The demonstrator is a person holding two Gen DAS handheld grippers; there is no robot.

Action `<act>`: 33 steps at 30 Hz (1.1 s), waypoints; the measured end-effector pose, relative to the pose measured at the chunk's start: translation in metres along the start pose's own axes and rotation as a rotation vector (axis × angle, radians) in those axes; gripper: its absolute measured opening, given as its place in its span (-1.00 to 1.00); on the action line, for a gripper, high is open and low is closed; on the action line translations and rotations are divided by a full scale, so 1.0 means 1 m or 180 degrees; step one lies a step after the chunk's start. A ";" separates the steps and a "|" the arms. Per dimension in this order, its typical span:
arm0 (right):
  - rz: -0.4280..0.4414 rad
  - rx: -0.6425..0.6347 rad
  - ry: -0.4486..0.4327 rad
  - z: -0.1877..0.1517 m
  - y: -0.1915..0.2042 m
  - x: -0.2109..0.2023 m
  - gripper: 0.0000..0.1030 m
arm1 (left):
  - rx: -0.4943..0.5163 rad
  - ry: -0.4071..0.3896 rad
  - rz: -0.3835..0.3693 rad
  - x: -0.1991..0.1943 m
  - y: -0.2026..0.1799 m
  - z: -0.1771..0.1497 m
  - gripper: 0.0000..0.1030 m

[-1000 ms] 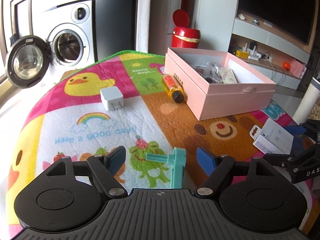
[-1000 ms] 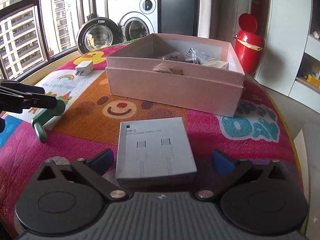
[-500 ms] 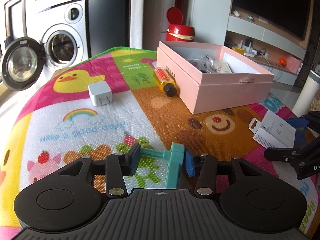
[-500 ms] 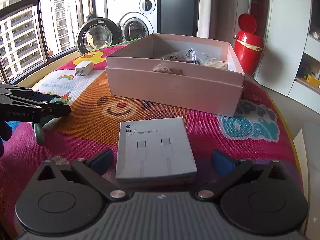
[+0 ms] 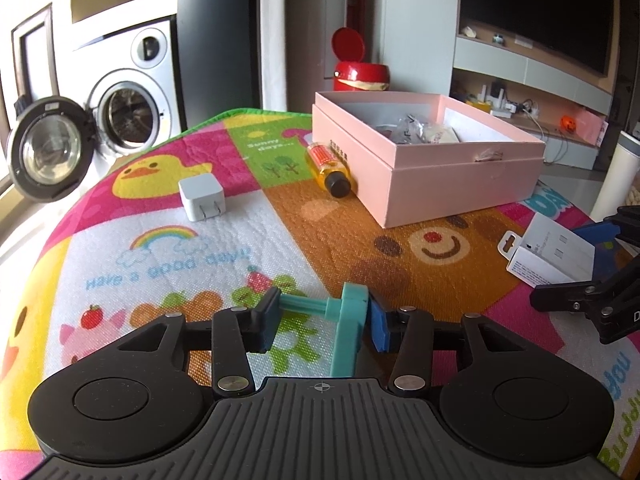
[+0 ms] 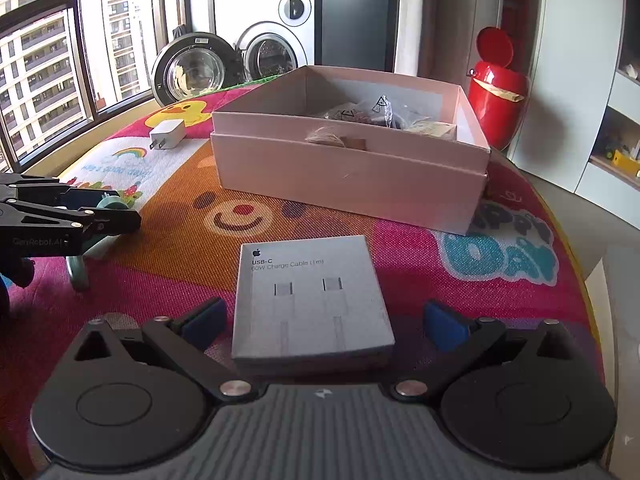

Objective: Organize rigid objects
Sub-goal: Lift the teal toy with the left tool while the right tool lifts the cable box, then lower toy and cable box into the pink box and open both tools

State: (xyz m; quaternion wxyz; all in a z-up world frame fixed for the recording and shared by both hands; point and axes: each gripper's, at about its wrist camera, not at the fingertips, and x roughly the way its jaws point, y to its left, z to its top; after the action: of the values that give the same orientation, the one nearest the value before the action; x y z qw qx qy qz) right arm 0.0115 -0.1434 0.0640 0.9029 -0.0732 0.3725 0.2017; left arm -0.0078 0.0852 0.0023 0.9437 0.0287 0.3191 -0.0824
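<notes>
1. My left gripper (image 5: 320, 320) has just closed: a second ago its jaws stood wide around the teal holder (image 5: 344, 328) on the mat (image 5: 240, 240); now both blue pads press on it, one on the end of its peg, the other on its flat upright plate. It has held this pinch for about half a second.

2. The holder sits near the mat's front edge, over the frog print, its base apparently on the mat. In the right wrist view my left gripper (image 6: 100, 216) shows at the left edge with a bit of teal under its tips.

3. I judge this means the grasp step is done and the lift and carry to the box (image 5: 460, 176) come next. The pinch runs along the peg, so the piece may swivel; I would raise it slowly.

4. Farther left to right on the mat: the white charger (image 5: 202, 196) lies near the duck print, well apart from me; the amber bottle (image 5: 330, 168) lies on its side touching the box's left wall.

5. The pink box stands open toward the mat's far right corner, with bagged items already inside.

6. My right gripper (image 6: 326, 324) has not changed: jaws spread wide, pads clear of both sides of the cable carton (image 6: 312, 296), which lies flat between them near the mat's front edge. Nothing is pinched there.

7. So 1 item is in hand; carton, charger and bottle remain outside the box.
</notes>
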 end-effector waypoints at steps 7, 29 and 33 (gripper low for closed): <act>0.0161 -0.0194 0.0120 0.010 0.006 -0.009 0.35 | 0.0257 0.0082 -0.0258 -0.014 -0.013 -0.006 -0.04; -0.0202 -0.0246 -0.1091 0.175 -0.039 -0.091 0.34 | 0.0166 -0.1218 -0.0873 -0.034 -0.032 0.229 -0.08; -0.0114 -0.0177 -0.0839 0.177 -0.049 -0.042 0.35 | -0.0037 -0.0949 -0.0966 0.020 -0.033 0.235 -0.07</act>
State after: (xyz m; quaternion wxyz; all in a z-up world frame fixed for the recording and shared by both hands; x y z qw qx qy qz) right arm 0.1187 -0.1509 0.2186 0.9451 -0.0776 0.2435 0.2036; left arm 0.1431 0.0243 0.1769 0.9574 -0.0377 0.1771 -0.2251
